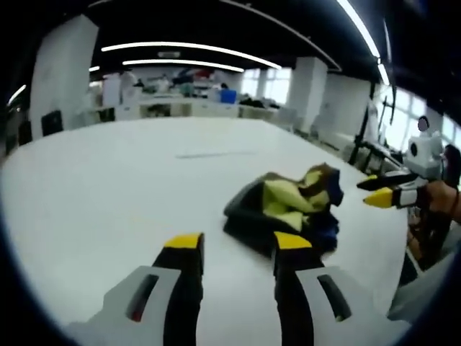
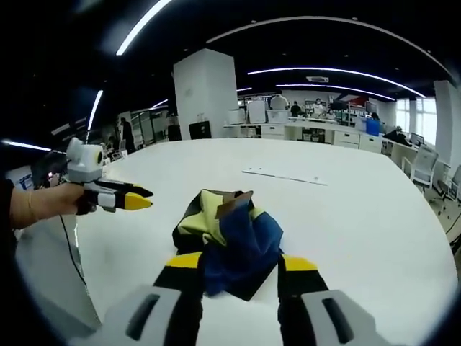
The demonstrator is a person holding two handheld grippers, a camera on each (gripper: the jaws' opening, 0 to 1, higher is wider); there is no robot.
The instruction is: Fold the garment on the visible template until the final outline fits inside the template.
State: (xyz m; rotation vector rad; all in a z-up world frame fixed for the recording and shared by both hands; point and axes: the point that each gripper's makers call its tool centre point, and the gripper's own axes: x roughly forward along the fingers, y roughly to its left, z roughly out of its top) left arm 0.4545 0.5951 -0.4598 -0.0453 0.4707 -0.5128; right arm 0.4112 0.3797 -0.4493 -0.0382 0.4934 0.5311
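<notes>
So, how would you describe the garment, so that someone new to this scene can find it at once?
Look at the big white table in the open office. Near its edge, just beyond the right gripper, lies a crumpled garment in a heap, not spread flat. Its dark blue and pale yellow patches set it apart, since the surface around it is plain white.

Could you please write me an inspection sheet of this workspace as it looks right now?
Surface: large white table, mostly bare.
Job's things: garment, dark blue and yellow, crumpled in a heap, unfolded; faint line marking beyond it.
Clutter: nothing seen.
Grippers: left hand-held gripper open, short of the garment; right hand-held gripper open, jaws either side of the garment's near edge.
Cables: thin cable hanging at the table edge.
Surroundings: open office, desks, white pillar, ceiling strip lights.
</notes>
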